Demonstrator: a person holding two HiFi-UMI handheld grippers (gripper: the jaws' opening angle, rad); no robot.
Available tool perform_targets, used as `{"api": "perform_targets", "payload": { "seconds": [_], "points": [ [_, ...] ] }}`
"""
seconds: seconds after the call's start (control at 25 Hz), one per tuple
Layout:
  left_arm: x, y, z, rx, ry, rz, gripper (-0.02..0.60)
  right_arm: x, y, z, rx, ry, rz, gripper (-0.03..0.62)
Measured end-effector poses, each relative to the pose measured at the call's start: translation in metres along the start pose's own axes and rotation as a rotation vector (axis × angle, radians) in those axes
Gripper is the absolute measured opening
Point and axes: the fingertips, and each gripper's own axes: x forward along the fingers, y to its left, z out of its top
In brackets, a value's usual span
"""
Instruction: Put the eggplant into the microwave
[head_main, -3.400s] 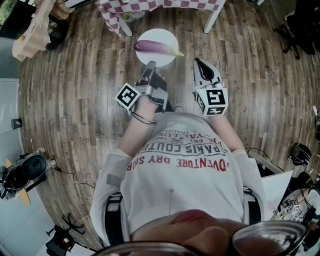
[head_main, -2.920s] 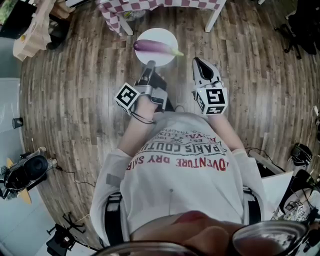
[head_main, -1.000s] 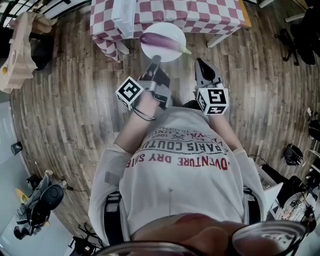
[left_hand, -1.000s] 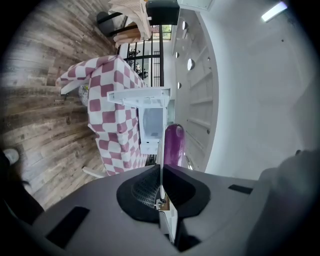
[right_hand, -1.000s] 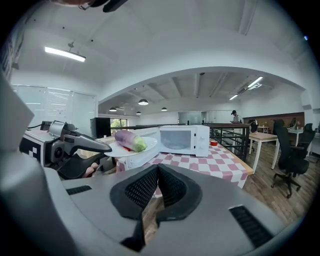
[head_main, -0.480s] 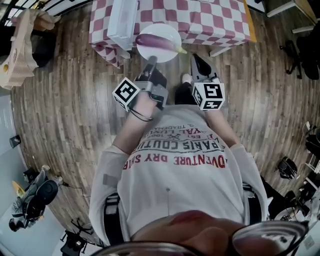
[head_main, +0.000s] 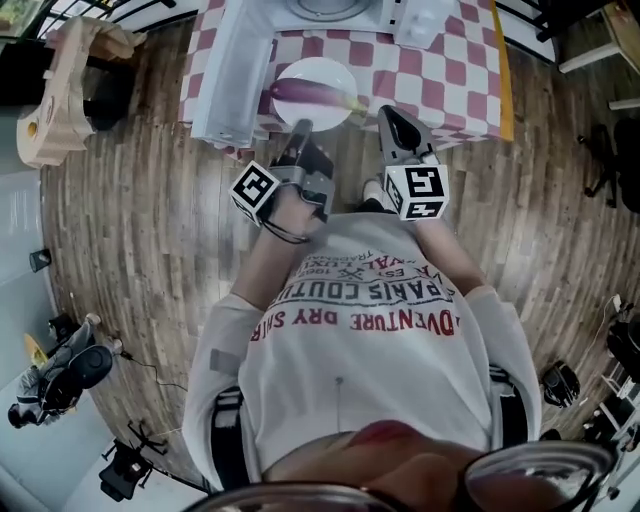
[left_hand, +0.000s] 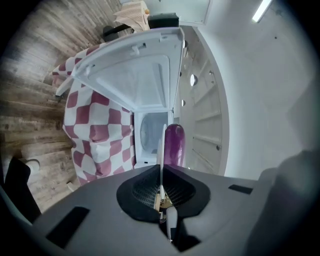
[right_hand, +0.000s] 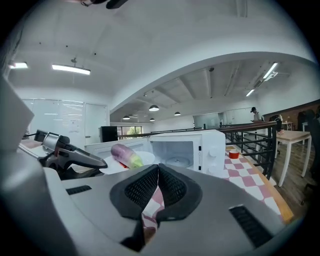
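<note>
**Step in hand:** carrying the loaded plate to the microwave.

**Observed**
- Your left gripper (head_main: 301, 128) has its jaws pinched on the near rim of the plate (head_main: 332, 68). The rim shows as a thin white edge between the pads.
- The eggplant (head_main: 310, 92) lies loose across the plate, about over the near edge of the table (head_main: 450, 70), at 12 o'clock from you.
- The microwave (right_hand: 212, 147) stands further along 12 o'clock. Its cavity (right_hand: 172, 150) holds only the turntable (right_hand: 177, 161).
- The door (head_main: 235, 70) is swung wide open on the cavity's 9 o'clock side.
- Your right gripper (head_main: 389, 115) hangs at 3 o'clock of the plate, jaws pressed together on nothing. It touches neither plate nor eggplant.

**Assessment**
- The plate is gripped at one point on its rim, so its far side will probably tend to sag.
- The eggplant is rounded and would likely roll off if the plate tilts.

**Recommended**
- Hold the plate level and advance slowly toward 12 o'clock.
- Line up on the middle of the cavity, clear of the door at 9 o'clock and the control side at 3 o'clock.
- Carry the far rim over the sill before entering.
- Set the plate flat on the turntable before you release.
- If the plate dips, bring the right gripper under its 3 o'clock rim as support.
</note>
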Motion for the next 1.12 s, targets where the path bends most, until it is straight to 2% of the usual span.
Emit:
{"api": "perform_targets", "payload": {
  "seconds": [0.24,0.48,0.68,1.12],
  "points": [
    [0.050,-0.003,-0.012,-0.026,-0.059,0.003,0.036,0.027,-0.044,0.000,-0.022,0.034,0.073,0.026],
    [0.082,0.012,-0.011,-0.030,-0.074,0.046,0.036,0.050,-0.079,-0.008,-0.033,0.051,0.031,0.026],
    [0.112,0.015,0.001,-0.039,-0.065,0.057,0.035,0.079,-0.097,-0.008,0.004,0.044,0.015,0.026],
    [0.197,0.028,0.056,-0.030,-0.010,0.090,0.036,0.158,-0.118,0.001,0.018,0.081,-0.050,0.026]
  ]
}}
